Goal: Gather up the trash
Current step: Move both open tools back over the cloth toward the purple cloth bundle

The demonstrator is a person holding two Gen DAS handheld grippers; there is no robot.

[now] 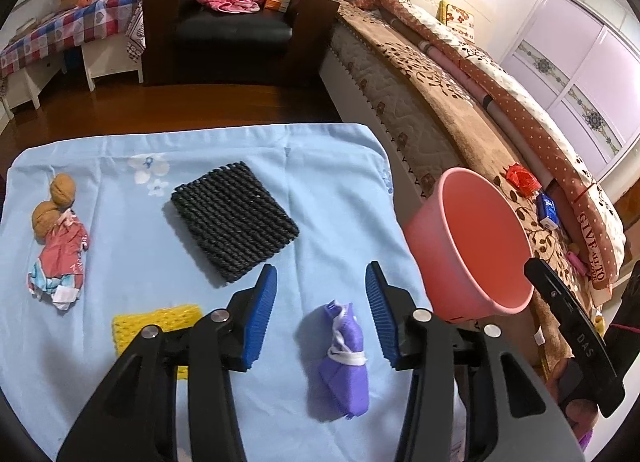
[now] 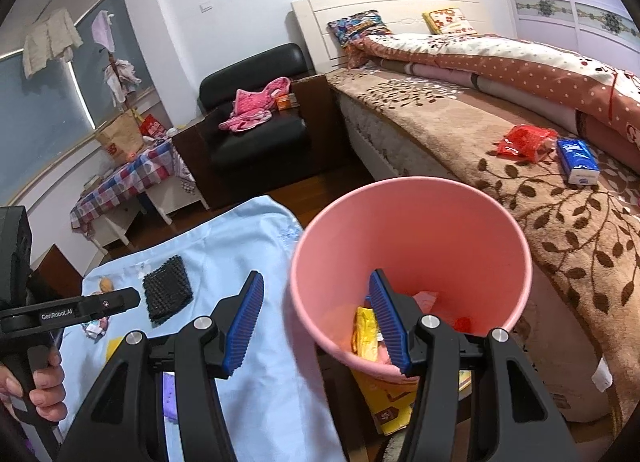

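Left wrist view: your left gripper (image 1: 322, 314) hangs with its jaws spread wide over the light blue cloth (image 1: 132, 326), and the purple crumpled wrapper (image 1: 346, 362) lies loose between the blue pads (image 1: 262, 314), touched by neither. A black woven mat (image 1: 234, 222), a yellow foam net (image 1: 156, 326) and a red-and-blue wrapper beside two walnuts (image 1: 56, 198) also lie on the cloth. Your right gripper (image 2: 316, 320) grips the near rim of the pink bin (image 2: 412, 246) (scraps already inside).
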